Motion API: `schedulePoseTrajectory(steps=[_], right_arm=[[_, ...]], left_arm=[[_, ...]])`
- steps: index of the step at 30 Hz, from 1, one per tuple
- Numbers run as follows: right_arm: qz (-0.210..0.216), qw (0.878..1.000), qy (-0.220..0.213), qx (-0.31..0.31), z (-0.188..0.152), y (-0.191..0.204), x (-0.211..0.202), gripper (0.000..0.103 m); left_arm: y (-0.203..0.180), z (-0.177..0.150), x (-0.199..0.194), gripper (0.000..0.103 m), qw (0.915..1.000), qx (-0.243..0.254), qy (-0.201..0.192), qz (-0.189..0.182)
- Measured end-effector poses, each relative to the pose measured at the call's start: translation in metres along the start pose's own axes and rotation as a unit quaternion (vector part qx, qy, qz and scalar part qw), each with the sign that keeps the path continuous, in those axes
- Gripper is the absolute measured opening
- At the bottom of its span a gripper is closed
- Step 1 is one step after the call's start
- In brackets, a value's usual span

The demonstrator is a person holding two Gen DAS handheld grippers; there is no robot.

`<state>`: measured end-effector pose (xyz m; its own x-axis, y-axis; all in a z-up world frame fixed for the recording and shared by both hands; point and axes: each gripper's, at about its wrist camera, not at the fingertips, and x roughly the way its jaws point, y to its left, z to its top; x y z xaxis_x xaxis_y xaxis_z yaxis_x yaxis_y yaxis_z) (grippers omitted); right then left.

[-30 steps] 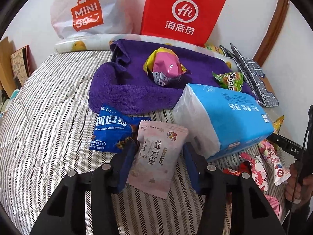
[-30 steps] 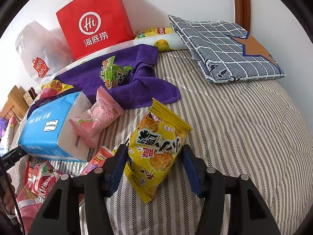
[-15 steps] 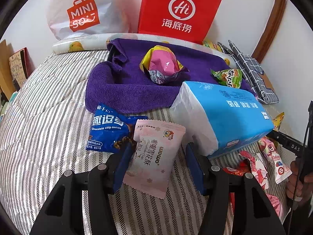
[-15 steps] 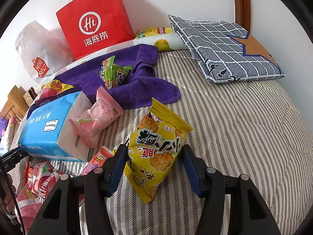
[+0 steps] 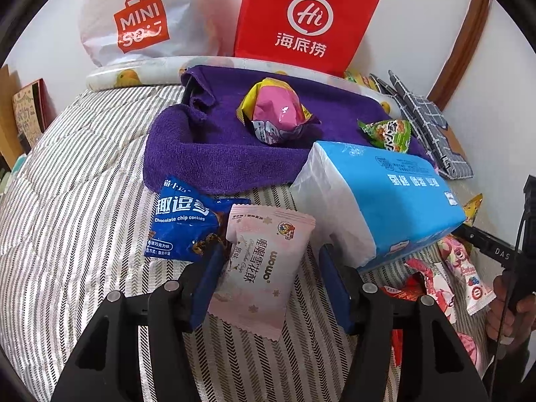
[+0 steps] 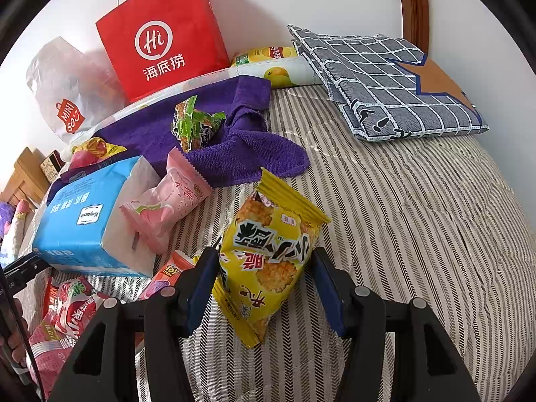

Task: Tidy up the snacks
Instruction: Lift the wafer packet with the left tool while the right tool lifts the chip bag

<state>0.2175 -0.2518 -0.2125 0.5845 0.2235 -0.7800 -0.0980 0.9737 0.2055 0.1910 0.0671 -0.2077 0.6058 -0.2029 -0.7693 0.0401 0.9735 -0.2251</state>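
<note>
My left gripper (image 5: 269, 268) is open around a pale pink snack packet (image 5: 264, 261) lying on the striped bed; its fingers stand either side, the right one clear of it. A blue cookie packet (image 5: 182, 222) lies just left. My right gripper (image 6: 264, 271) is open around a yellow cracker packet (image 6: 271, 251) that stands tilted between the fingers, with a gap on the right. A pink and yellow packet (image 5: 278, 114) and a green packet (image 5: 388, 134) lie on a purple towel (image 5: 207, 154).
A blue tissue pack (image 5: 378, 197) lies between the grippers, with a pink packet (image 6: 167, 201) leaning on it. Several red and pink packets (image 6: 67, 305) lie in front. A red paper bag (image 5: 305, 20), a white plastic bag (image 5: 140, 23) and a checked pillow (image 6: 388, 83) line the back.
The left gripper has opened a little wider around the pink packet and shifted slightly. The right gripper and yellow packet have stayed still.
</note>
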Motion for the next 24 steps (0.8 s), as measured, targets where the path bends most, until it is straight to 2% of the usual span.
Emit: schedulePoseTrajectory(steps=[7,24], right_arm=[[0.004,1.000,-0.004,0.004,0.000,-0.001,-0.003,0.051],[-0.038,0.998,-0.040,-0.025,-0.006,0.011,-0.024,0.047]], left_arm=[[0.008,0.000,-0.002,0.044,0.9997,-0.021,-0.006,-0.008],[0.012,0.000,-0.011,0.042,0.9993,-0.024,-0.027,-0.006]])
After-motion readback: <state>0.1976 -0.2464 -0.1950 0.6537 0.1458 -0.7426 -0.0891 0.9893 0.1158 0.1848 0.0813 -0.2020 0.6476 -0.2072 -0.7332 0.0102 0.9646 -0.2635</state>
